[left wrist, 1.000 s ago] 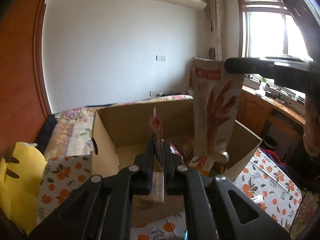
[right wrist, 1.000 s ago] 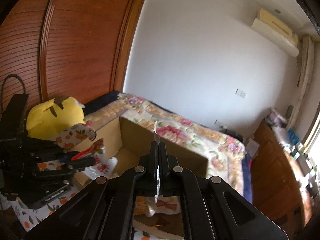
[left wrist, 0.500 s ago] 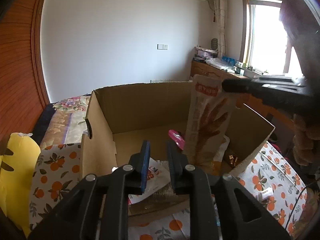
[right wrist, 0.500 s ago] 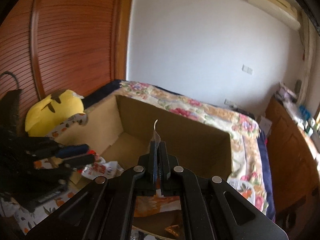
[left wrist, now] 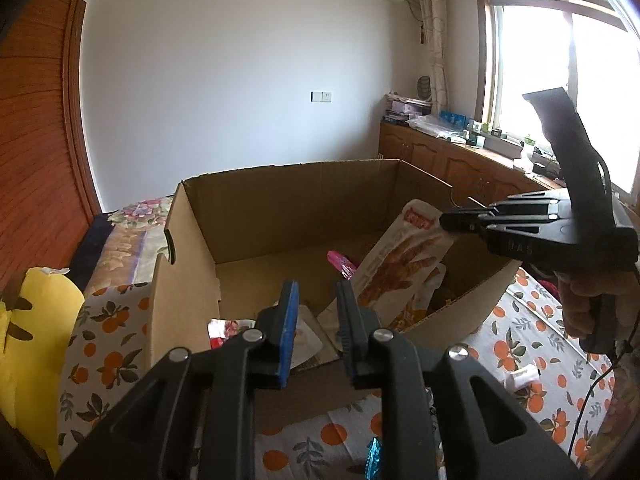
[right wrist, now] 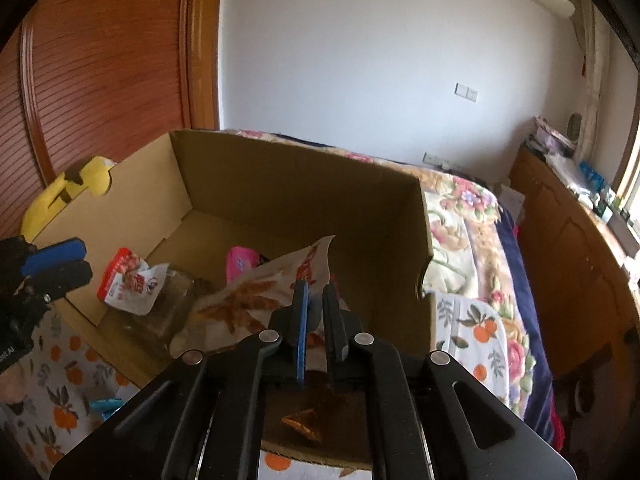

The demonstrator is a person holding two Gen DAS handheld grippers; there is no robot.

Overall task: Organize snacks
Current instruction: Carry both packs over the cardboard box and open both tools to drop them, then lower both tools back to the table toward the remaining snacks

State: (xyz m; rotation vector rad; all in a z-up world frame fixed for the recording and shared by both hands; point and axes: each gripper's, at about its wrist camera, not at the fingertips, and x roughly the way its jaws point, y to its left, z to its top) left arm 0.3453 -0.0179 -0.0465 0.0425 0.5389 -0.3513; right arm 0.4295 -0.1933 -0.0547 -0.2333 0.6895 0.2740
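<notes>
the tall snack packet [left wrist: 400,268], printed with fried strips, leaned inside the cardboard box [left wrist: 288,208], its base among other packets near the box's near wall and its top by the right wall. the right gripper [right wrist: 316,312] had its jaws just beginning to part, the packet's top edge still between them, so it looked barely released. if that gripper pulled away while the film still clung, the packet could drag up and tip over the box's rim onto the bedsheet. the left gripper [left wrist: 318,316] hung spread and empty above the near wall, over a red-and-white packet [right wrist: 128,284]; a pink packet [right wrist: 240,262] lay further in.
</notes>
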